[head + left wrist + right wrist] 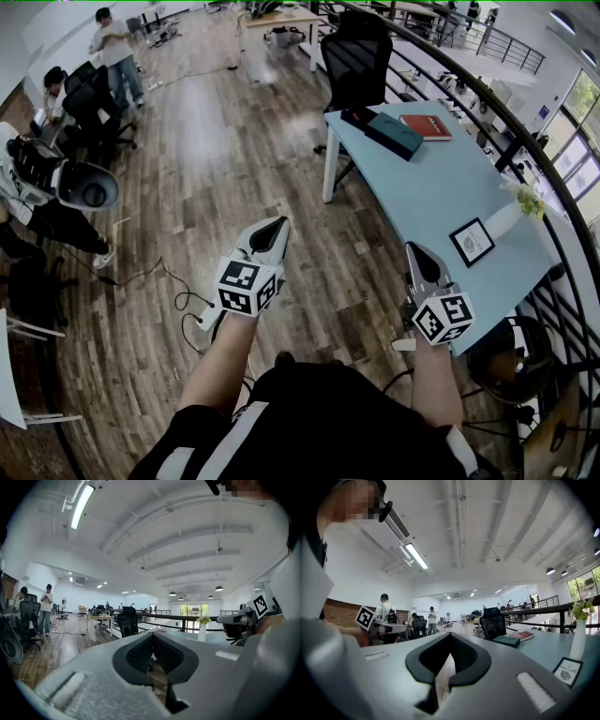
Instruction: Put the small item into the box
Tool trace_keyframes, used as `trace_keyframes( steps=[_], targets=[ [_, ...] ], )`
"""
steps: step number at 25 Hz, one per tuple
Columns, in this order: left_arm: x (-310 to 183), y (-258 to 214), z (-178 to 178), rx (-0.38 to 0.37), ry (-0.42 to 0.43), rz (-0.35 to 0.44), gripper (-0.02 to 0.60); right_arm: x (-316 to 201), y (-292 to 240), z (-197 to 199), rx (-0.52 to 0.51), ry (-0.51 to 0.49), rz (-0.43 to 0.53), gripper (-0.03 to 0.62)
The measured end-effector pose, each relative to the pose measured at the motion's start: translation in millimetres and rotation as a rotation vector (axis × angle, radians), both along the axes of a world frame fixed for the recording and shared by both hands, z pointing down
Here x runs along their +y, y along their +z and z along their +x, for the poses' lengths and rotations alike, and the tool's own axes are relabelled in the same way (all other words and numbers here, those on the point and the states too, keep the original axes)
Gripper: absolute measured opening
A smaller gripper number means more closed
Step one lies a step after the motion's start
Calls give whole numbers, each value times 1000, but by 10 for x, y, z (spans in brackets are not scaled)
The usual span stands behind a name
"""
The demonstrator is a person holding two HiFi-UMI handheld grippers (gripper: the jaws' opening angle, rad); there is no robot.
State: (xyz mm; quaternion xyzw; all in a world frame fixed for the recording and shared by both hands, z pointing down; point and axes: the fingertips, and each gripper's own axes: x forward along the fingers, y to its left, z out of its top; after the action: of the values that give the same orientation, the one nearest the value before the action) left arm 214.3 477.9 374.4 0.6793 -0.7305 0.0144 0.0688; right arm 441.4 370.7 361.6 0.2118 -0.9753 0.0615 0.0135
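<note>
Two tools show in the head view, both pressed together and empty. The left tool (274,229) is over bare wooden floor (234,159); the right tool (415,255) is just beside the table's (441,187) near left edge. The box (394,134) lies far ahead at the table's far end, its long axis running far-left to near-right. A flat black thing (358,116) beside it may be the item; I cannot tell. I judge the right hand nearer, with bare tabletop between.

In the left gripper view the pads meet with nothing between, and the table lies beyond to the right.

In the right gripper view the tips are closed. The box is ahead and right, with a framed card (568,671) near the right edge.
</note>
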Motion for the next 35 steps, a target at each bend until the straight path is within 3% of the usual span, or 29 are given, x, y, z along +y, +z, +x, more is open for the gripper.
trace_keyframes(
  steps=[11,17,27,35],
  targets=[
    [210,-10,-104,12,24,1,8,246,30,-257,17,-35,-5,-2],
    [425,59,-281,27,25,5,8,631,-97,-508,-39,-110,-1,0],
    [871,82,-604,18,40,22,8,889,1,-751,-33,-56,-28,0],
    [829,193,-795,46,32,6,8,810,90,-965,-28,-65,-48,0]
  ],
)
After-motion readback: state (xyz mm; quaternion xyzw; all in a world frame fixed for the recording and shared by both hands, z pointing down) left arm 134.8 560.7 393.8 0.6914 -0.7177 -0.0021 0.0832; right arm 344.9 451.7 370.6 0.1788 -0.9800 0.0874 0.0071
